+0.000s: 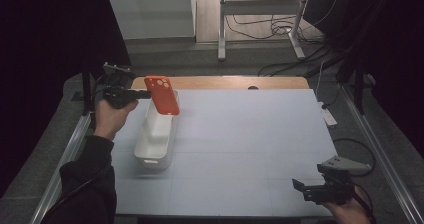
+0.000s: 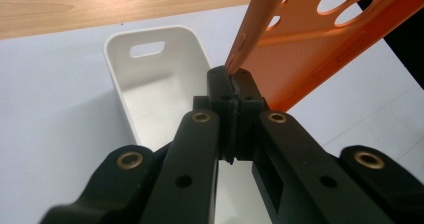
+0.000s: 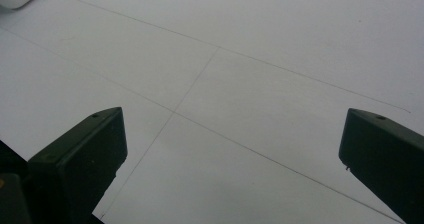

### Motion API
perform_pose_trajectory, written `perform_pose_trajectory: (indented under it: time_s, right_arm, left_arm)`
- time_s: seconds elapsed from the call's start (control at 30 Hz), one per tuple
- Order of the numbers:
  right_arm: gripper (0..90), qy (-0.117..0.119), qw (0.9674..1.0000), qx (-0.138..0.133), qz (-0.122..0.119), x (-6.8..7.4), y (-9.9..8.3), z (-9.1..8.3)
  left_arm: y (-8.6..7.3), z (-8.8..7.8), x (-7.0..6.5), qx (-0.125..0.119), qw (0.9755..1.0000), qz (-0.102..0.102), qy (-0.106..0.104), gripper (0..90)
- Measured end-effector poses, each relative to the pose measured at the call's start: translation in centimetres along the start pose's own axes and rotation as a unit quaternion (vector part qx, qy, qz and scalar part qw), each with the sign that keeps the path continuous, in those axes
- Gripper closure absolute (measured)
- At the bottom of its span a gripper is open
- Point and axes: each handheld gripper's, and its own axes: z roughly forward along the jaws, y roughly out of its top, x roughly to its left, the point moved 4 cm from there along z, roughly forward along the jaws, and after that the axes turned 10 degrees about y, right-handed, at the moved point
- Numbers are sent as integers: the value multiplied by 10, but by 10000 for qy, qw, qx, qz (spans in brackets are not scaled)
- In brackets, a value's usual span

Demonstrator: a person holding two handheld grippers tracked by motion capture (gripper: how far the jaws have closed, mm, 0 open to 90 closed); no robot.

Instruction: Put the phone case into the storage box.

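i have the left gripper [image 1: 142, 94] clamped on the edge of the orange phone case [image 1: 162, 95], hanging over the far end of the white bin [image 1: 156, 134], its long axis tipped downward; right gripper [image 1: 299, 189] open, well away from the bin

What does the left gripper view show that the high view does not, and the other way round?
Left gripper view alone: the left tongs pinching the orange case by its edge, and the handle slot in the white bin. High view alone: the right tongs, open, low over the table, and the floor behind. Both: case held above the bin.
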Motion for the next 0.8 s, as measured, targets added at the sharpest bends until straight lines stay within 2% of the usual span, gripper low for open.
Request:
perform_pose_trajectory:
  time_s: [0.8]
  right_arm:
    - [0,-6,10000,-30,8,0,-1,-2]
  left_arm:
    - [16,14,22,-6,9987,-152,488,892]
